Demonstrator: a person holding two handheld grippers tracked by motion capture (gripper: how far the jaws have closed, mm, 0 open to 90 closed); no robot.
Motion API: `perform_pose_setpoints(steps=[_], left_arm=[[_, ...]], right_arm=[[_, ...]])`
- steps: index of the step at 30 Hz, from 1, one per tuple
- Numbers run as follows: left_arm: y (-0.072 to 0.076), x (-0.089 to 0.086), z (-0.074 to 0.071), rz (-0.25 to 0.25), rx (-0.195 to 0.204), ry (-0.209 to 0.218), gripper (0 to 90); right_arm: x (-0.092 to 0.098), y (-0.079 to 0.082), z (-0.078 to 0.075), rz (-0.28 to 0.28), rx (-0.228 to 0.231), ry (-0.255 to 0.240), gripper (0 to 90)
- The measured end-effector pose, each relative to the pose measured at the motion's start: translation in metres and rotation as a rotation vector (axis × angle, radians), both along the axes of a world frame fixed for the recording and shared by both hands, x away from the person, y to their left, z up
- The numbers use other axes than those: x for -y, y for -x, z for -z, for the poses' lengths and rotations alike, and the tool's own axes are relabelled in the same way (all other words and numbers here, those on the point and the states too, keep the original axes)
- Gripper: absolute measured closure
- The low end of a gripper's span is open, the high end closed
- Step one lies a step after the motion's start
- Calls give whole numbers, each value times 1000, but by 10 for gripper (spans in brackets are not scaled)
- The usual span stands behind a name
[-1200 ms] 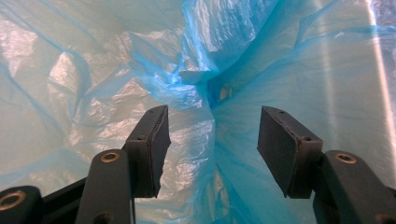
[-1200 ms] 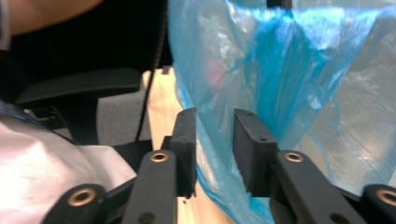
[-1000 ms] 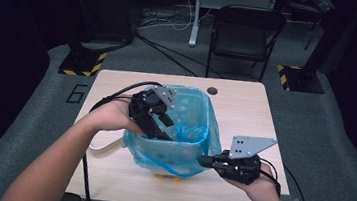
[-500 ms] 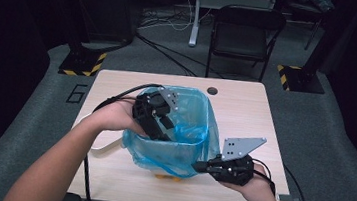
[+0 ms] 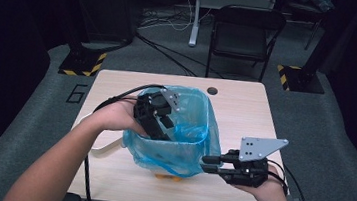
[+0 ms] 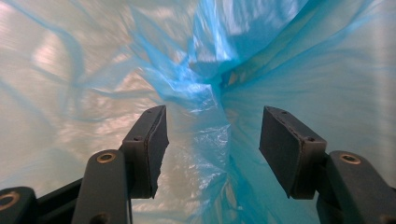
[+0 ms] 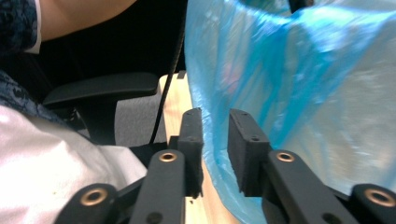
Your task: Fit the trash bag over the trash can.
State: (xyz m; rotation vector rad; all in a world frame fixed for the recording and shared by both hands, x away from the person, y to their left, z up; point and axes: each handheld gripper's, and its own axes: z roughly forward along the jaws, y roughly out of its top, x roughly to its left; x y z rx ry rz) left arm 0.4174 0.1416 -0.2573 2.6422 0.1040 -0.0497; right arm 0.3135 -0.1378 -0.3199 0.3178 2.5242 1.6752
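Observation:
A bin lined with a thin blue plastic bag [image 5: 198, 133] stands in the middle of the wooden table [image 5: 245, 112]. My left gripper [image 5: 162, 129] reaches down inside the bin; in the left gripper view its jaws [image 6: 212, 126] stand open, with a crumpled fold of the bag [image 6: 201, 93] between them untouched. My right gripper [image 5: 205, 162] lies level at the bin's near right corner. Its jaws [image 7: 215, 116] have just been opening and stand slightly apart, the edge of the bag [image 7: 303, 93] hanging in the gap with no pad pressing on it.
A white curved handle [image 5: 106, 148] sticks out at the bin's left, and something orange [image 5: 168, 178] shows under its front. A black chair [image 5: 244, 32] stands beyond the table. Cables [image 5: 116, 96] trail over the table's left side. A person's white garment [image 7: 56, 158] is near the front edge.
The right gripper's jaws, shut on the bag's edge before, have parted a little; that hand barely shifted. The left gripper stays in the bin.

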Motion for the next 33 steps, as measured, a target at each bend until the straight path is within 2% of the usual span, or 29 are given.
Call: perform_pose_setpoints(steps=[5, 9, 12, 17, 22, 28, 33], left_arm=[[5, -20, -26, -49, 42, 98, 412], [12, -41, -38, -81, 67, 157, 411], [16, -56, -39, -101, 78, 193, 413], [20, -76, -38, -137, 96, 229, 419], [24, -94, -38, -173, 88, 274, 424], [27, -104, -38, -193, 90, 294, 435], [27, -109, -33, -214, 94, 319, 442]], right_arm=[[12, -3, -2, 43, -2, -25, 698], [17, -4, -3, 76, 6, -28, 676], [18, -4, -3, 101, 13, -39, 665], [19, -4, -5, 108, 31, -55, 652], [20, -5, -8, 113, 46, -62, 639], [19, -9, -18, 111, 59, -103, 636], [13, -13, -28, 98, 70, -108, 618]])
